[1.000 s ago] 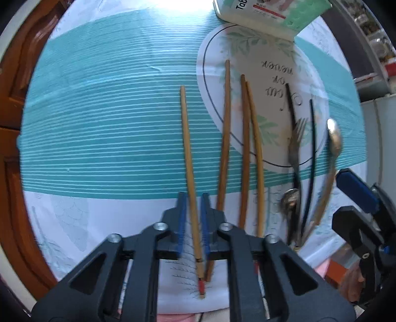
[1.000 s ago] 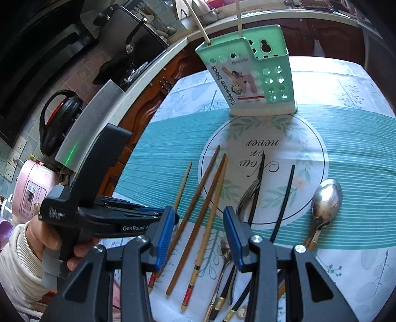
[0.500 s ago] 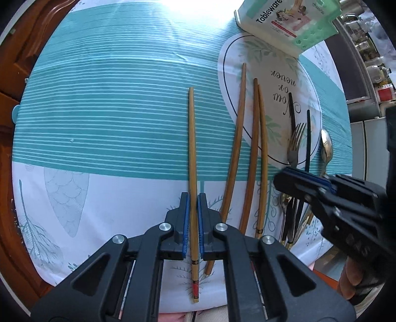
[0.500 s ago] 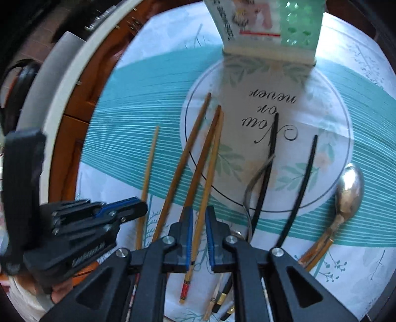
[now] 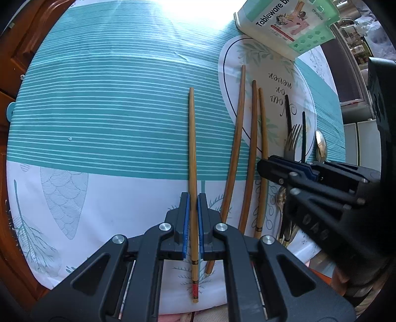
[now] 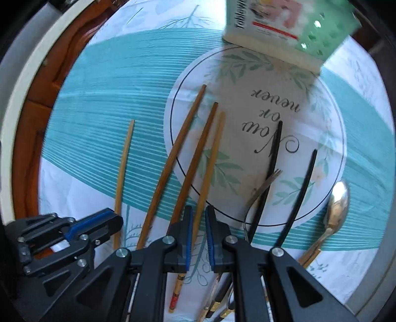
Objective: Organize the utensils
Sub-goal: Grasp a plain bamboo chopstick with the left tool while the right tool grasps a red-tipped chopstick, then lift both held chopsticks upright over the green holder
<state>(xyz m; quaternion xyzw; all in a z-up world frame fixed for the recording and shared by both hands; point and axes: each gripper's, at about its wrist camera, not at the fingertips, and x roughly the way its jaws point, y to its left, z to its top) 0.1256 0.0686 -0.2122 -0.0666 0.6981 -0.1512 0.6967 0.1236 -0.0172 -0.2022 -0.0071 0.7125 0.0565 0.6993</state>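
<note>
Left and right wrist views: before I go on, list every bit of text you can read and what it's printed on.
"Tableware b…", cut off by the frame edge: label on the green utensil holder.
"Now or never", seen upside down: script inside the printed circle on the tablecloth.
Small print on the holder's label: too small to read.
Raised lettering on the right gripper body: not legible.
</note>
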